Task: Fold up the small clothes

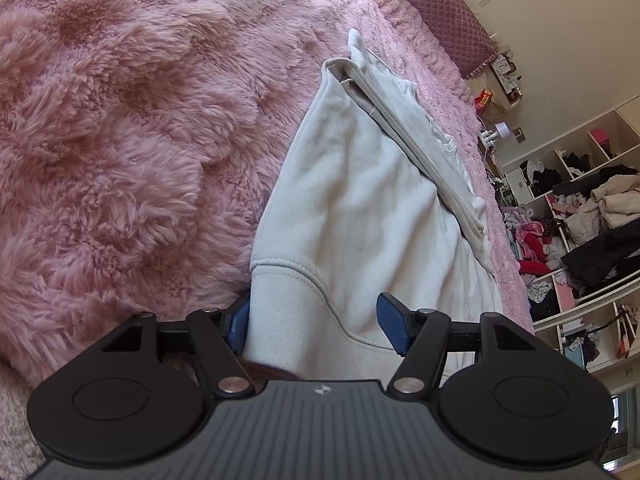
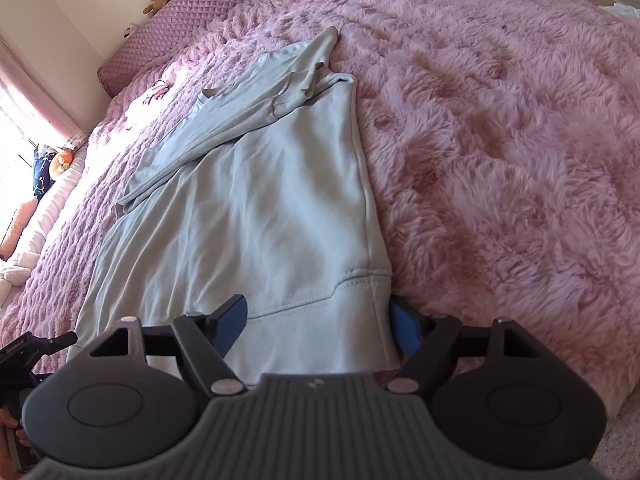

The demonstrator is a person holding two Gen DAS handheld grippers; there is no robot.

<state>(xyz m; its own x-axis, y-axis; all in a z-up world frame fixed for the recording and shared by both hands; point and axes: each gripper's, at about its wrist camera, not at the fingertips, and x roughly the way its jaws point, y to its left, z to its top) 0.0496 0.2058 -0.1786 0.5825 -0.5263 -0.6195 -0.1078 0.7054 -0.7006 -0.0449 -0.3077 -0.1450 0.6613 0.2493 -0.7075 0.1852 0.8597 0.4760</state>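
Note:
A pale grey sweatshirt (image 1: pixel 360 200) lies flat on a fluffy pink bed cover (image 1: pixel 120 140), with its sleeves folded across the upper body. In the left wrist view my left gripper (image 1: pixel 316 326) is open over the ribbed hem at one bottom corner. Its left blue pad (image 1: pixel 238 324) sits just outside the garment's edge and the right pad (image 1: pixel 394 328) stands over the cloth. The right wrist view shows the same sweatshirt (image 2: pixel 260 200), where my right gripper (image 2: pixel 318 328) is open astride the other hem corner, one pad (image 2: pixel 230 326) over the cloth and one pad (image 2: pixel 406 330) beyond the side seam.
A quilted purple headboard (image 1: pixel 440 12) runs along the far side of the bed. Open shelves (image 1: pixel 580 220) piled with clothes stand beyond the bed. A teddy bear (image 2: pixel 162 0) sits on the headboard, and pillows (image 2: pixel 24 232) lie near a bright window (image 2: pixel 16 120).

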